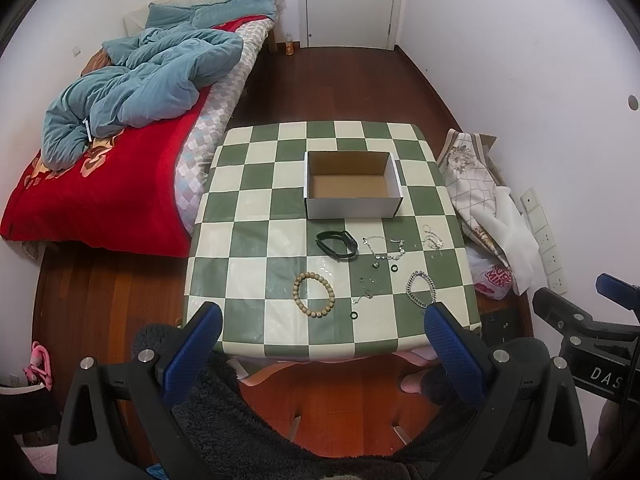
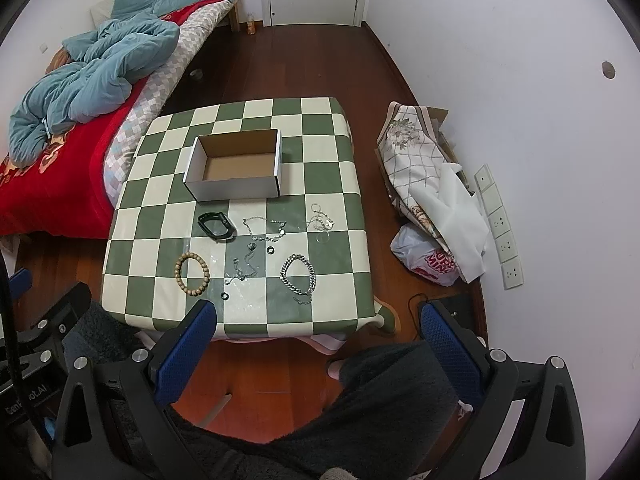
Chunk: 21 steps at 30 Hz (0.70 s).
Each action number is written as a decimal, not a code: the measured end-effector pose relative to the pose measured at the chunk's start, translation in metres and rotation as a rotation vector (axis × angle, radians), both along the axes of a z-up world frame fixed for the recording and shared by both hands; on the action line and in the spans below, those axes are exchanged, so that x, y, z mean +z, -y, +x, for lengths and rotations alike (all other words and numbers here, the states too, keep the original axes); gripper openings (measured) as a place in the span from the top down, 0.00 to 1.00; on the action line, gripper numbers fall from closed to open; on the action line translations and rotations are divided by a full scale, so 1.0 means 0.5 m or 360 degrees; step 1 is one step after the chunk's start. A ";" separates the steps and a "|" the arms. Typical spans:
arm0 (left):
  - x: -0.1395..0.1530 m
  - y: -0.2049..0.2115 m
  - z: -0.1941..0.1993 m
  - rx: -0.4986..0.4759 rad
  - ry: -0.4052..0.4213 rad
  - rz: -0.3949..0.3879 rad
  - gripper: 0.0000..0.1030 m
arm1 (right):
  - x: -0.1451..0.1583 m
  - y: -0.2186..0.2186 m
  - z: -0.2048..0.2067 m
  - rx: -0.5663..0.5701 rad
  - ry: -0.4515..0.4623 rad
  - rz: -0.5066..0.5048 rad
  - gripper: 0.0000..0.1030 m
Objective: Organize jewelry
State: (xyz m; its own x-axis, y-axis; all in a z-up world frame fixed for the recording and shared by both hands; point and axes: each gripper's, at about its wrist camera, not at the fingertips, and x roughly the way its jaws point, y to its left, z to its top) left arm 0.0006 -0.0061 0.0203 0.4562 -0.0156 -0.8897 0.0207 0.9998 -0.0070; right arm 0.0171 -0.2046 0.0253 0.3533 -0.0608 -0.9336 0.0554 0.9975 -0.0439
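Observation:
An empty white cardboard box (image 1: 352, 200) (image 2: 236, 188) stands on the green-and-cream checkered table (image 1: 248, 272) (image 2: 152, 208). In front of it lie a black band (image 1: 337, 243) (image 2: 216, 224), a wooden bead bracelet (image 1: 313, 294) (image 2: 193, 273), a chunky silver chain bracelet (image 1: 421, 289) (image 2: 298, 275), thin silver chains (image 1: 386, 249) (image 2: 265, 229) (image 2: 321, 220) and small black rings (image 1: 394, 269) (image 2: 225, 295). My left gripper (image 1: 322, 328) is open, held back above the table's near edge. My right gripper (image 2: 317, 328) is open too, with nothing between its blue pads.
A bed with a red blanket and blue quilt (image 1: 132, 92) (image 2: 80, 76) stands left of the table. Cloth and bags (image 1: 480, 200) (image 2: 428, 196) are piled on the floor at the right wall. A person's dark fleece-clad legs (image 1: 248, 420) (image 2: 380, 400) sit below the grippers.

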 end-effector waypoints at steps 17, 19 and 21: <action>0.008 0.000 -0.004 0.0002 -0.0001 -0.0008 0.00 | 0.006 0.006 0.002 -0.0001 0.0010 -0.0016 0.00; 0.008 -0.001 -0.003 0.0000 -0.0005 -0.0011 0.00 | 0.009 0.008 0.004 -0.0003 0.0016 -0.0023 0.00; 0.007 -0.002 -0.002 0.0002 -0.0003 -0.0005 0.00 | 0.008 0.007 0.003 -0.0004 0.0020 -0.0026 0.00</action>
State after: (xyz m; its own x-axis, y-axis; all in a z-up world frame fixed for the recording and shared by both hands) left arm -0.0004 -0.0049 0.0238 0.4545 -0.0178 -0.8906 0.0192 0.9998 -0.0101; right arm 0.0185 -0.2081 0.0292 0.3650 -0.0771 -0.9278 0.0585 0.9965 -0.0597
